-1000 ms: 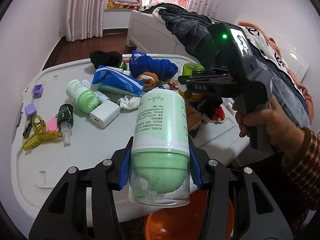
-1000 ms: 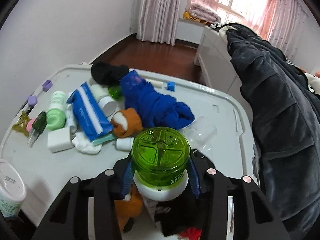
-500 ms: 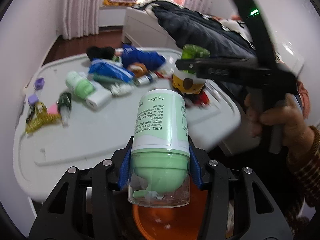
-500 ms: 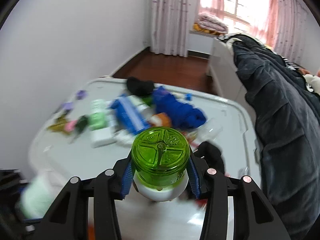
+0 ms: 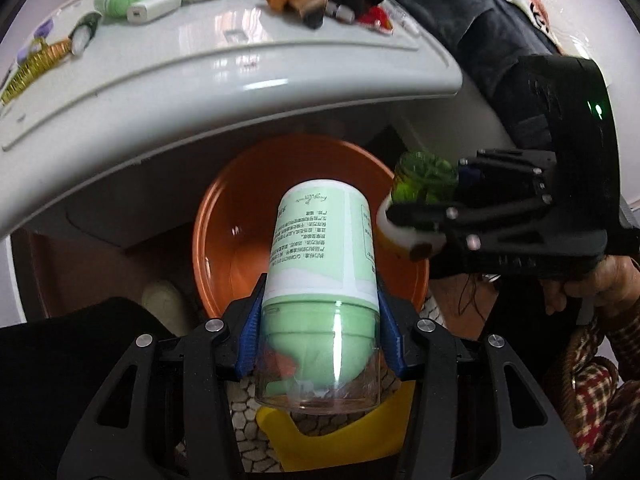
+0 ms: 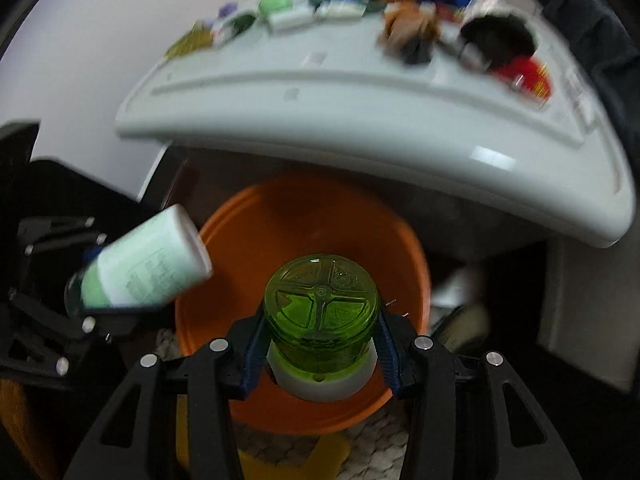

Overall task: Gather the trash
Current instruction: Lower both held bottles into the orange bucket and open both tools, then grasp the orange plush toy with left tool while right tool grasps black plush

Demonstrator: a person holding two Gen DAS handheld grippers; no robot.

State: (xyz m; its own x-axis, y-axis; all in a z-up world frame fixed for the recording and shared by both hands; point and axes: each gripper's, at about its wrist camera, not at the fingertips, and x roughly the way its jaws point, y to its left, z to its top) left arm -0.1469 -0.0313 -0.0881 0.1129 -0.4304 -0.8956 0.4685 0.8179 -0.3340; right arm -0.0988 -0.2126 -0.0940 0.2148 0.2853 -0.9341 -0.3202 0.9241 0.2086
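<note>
A pale green bottle with a clear cap sits between my left gripper's blue pads, which still press on it as the jaws ease open. It hangs tilted over the orange bin. From the right wrist, the same bottle pokes in over the bin's left rim. My right gripper points down into the bin. Its jaws are opening, and a green-lidded jar with a white base is still between the pads. The left wrist view shows that jar above the bin's right edge.
A white table overhangs the bin, strewn with bottles, a white charger, socks and wrappers. A yellow object and a pebble-patterned mat lie below the bin. A hand grips the right tool. A dark coat is at the far right.
Both grippers left the tabletop, dropped below its front edge and tipped down over the orange bin, each carrying its item. The right pads have drawn slightly away from the jar.
</note>
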